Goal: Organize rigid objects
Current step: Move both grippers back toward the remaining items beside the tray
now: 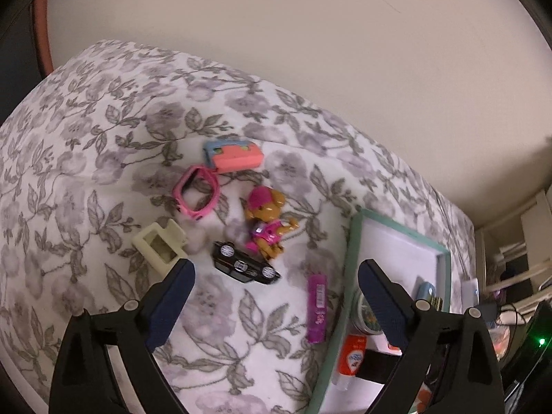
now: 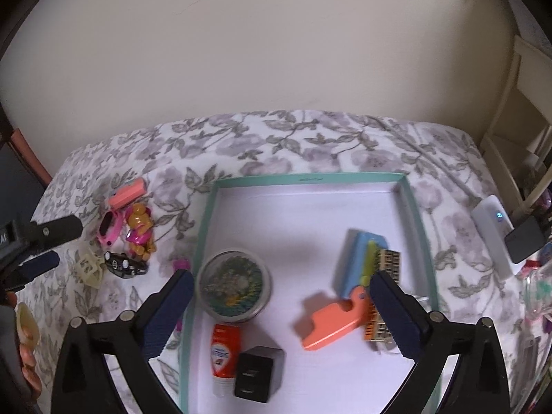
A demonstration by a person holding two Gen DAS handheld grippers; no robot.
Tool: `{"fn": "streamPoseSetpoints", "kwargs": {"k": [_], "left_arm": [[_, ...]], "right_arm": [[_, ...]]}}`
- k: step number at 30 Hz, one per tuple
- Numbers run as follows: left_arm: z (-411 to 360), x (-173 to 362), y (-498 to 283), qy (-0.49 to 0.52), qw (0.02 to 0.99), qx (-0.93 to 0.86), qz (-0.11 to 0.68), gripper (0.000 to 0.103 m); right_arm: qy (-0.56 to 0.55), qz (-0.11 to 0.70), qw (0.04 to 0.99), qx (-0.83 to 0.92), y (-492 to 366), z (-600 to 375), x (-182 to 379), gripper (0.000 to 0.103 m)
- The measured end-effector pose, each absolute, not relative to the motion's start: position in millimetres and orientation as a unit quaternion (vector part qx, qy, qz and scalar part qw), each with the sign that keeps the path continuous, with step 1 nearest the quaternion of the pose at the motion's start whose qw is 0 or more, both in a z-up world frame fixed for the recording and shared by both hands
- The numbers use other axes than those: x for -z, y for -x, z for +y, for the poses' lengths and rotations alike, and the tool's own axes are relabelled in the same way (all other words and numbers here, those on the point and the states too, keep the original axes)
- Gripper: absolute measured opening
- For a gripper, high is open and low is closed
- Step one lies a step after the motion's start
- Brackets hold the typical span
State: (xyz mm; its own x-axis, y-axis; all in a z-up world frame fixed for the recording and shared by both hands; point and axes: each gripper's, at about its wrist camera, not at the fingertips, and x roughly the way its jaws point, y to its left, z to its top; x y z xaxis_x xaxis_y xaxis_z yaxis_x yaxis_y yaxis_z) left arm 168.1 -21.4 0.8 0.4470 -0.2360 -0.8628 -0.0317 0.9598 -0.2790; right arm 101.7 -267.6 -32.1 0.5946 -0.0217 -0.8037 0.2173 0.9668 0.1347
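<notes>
**Both grippers empty, loose toys left to collect**

On the left of the floral bedspread (image 1: 86,158), seen from the left wrist camera, the loose pieces lie in a cluster: a cream plastic frame (image 1: 159,243), a pink toy watch (image 1: 197,193) touching a coral-and-blue block (image 1: 234,155), a black toy car (image 1: 243,267) lying wheels-up, and a puppy figurine (image 1: 267,222) just beside the car. A purple tube (image 1: 317,307) lies near the rim of the teal tray (image 1: 352,265).

The left gripper (image 1: 276,276) hangs over the car with its jaws spread wide and nothing between them. The car looks the likeliest next pick. To take it well, line the pads across its narrow body, come down straight, and keep clear of the puppy's feet and the cream frame.

Further right, the right gripper (image 2: 283,286) hangs over the tray, jaws likewise spread and empty. Inside lie a round tin (image 2: 234,284), an orange-capped tube (image 2: 224,348), a black charger plug (image 2: 258,372), an orange toy gun (image 2: 336,321) and a blue comb (image 2: 358,258). The far half of the tray is bare, so new pieces fit best there.
</notes>
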Motion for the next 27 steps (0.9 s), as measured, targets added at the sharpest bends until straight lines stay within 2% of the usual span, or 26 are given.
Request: {"fn": "streamPoseSetpoints", "kwargs": {"k": [8, 18, 27], "left_arm": [[39.9, 3.2, -180.8, 0.163, 0.845, 0.002, 0.509, 0.096], [111.0, 14.0, -186.7, 0.149, 0.845, -0.092, 0.505, 0.096], [109.5, 39.4, -197.5, 0.153, 0.833, -0.078, 0.526, 0.096]], "right_arm": [[-0.108, 0.441, 0.891, 0.020, -114.3, -223.9, 32.9, 0.103], [-0.081, 0.449, 0.887, -0.069, -131.7, -146.7, 48.0, 0.103], [-0.052, 0.467, 0.879, -0.078, -137.4, -125.5, 64.8, 0.103]]}}
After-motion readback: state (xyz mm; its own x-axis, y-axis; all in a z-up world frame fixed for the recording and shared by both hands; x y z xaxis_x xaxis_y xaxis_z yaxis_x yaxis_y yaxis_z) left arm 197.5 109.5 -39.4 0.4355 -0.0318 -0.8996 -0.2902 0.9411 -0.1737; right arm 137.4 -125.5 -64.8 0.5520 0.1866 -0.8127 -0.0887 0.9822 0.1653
